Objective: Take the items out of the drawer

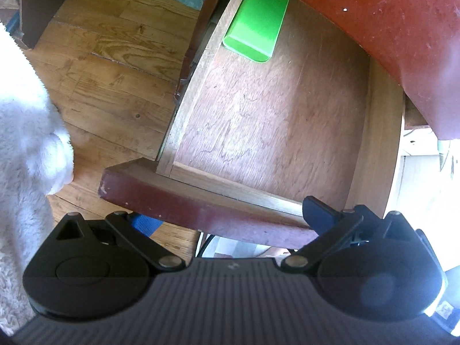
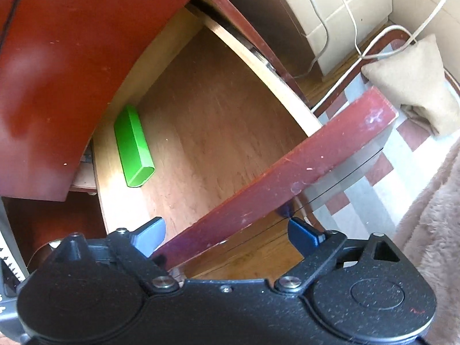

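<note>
1. open wooden drawer [image 1: 267, 132] pulled well out from under the glossy red-brown worktop [image 1: 388, 23]; dark red drawer front [image 2: 287, 184] nearest both cameras.
2. one item visible inside: a bright green flat plastic case with rounded corners [image 1: 254, 28], lying against the side wall on the left gripper's side, toward the back, partly tucked under the worktop edge; same case in the right wrist view [image 2: 133, 149]. rest of the drawer floor bare in both views.
3. left gripper [image 1: 230, 215] hovering at the drawer front, fingers spread wide, nothing between them; only one blue pad [image 1: 319, 212] clearly visible, over the front rail.
4. right gripper [image 2: 227, 235] also at the front, fingers spread, blue pads [image 2: 152, 235] straddling the front panel, one inside, one outside; contact with the panel impossible to tell.
5. step in hand, by judgement: reaching in for the case, nothing grasped yet.
6. to do it well: lift clear of the front panel first, then travel low under the worktop overhang.
7. approach along the case's long axis, fingers across its narrow width, not its length.
8. likely slippery plastic, so close squarely on the flat faces; wall-side clearance tight, so perhaps nudge it away from the wall first.
9. withdraw straight back, watching the overhang.
</note>
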`<state>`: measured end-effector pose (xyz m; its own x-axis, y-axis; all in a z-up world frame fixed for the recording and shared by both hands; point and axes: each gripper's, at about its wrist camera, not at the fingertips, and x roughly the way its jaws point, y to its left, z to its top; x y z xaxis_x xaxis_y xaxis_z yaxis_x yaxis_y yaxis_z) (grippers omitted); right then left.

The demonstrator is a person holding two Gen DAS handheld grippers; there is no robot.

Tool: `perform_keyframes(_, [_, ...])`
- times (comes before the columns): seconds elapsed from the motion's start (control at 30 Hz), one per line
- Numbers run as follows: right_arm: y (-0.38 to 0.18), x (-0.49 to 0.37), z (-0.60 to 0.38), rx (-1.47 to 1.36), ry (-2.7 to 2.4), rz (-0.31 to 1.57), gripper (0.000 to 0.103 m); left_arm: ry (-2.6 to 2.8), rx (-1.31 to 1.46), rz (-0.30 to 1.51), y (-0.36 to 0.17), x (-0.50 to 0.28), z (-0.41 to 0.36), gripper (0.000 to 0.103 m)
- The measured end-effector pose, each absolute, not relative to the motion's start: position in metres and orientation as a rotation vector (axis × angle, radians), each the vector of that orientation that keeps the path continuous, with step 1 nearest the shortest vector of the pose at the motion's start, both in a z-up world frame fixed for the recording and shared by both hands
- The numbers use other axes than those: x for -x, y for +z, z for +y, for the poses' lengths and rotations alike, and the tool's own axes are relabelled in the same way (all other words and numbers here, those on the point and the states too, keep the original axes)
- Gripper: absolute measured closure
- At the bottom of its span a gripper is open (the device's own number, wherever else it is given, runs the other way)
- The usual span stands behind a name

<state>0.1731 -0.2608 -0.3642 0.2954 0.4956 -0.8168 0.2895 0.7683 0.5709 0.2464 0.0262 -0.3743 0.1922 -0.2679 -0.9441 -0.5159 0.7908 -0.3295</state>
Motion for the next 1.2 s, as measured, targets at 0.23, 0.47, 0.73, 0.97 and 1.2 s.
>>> perform_keyframes(0.23, [-0.366, -0.173, -0.259, -0.733, 0.148, 1.307, 0.005, 0.219, 0.677, 1.415, -0.375, -0.251, 0.023, 0.000])
perform_keyframes(0.47, [-0.332, -0.180, -0.242, -0.561, 0.167, 1.342, 0.007, 0.190, 0.689, 1.561, -0.371, -0.280, 0.019, 0.000])
perform_keyframes(0.73, [-0.354, -0.180, -0.256, -0.638, 0.171, 1.313, 0.003, 0.232, 0.629, 1.543, -0.356, -0.275, 0.032, 0.000])
perform_keyframes(0.97, [-0.354, -0.183, -0.246, -0.546, 0.130, 1.360, 0.000, 0.306, 0.622, 1.504, -0.353, -0.256, 0.009, 0.000])
perform_keyframes(1.2, [-0.362, -0.182, -0.245, -0.505, 0.127, 1.455, 0.000, 0.286, 0.597, 1.567, -0.355, -0.249, 0.000, 0.000])
